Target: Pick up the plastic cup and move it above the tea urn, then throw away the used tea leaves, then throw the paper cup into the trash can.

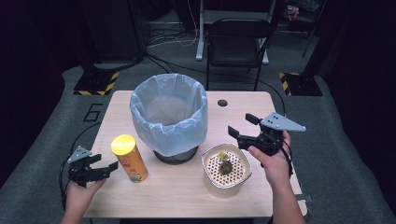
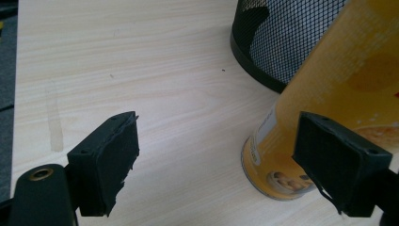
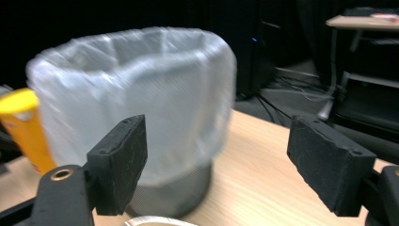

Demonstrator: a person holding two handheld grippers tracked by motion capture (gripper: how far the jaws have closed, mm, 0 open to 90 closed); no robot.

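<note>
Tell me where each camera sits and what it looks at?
High view: above the table, looking down; forearms and both hand-held grippers, left, right.
Left gripper view: behind its own jaws, facing the yellow can.
Right gripper view: behind its own jaws, facing the lined bin.
Shared: can and bin appear in all three.

1. We've got two black grippers: the left gripper (image 1: 95,169) and the right gripper (image 1: 243,133).
2. Each has a grey three-cornered top plate and black cable.
3. Jaw pads are black foam, frayed edges, brass screw at the base.
</note>
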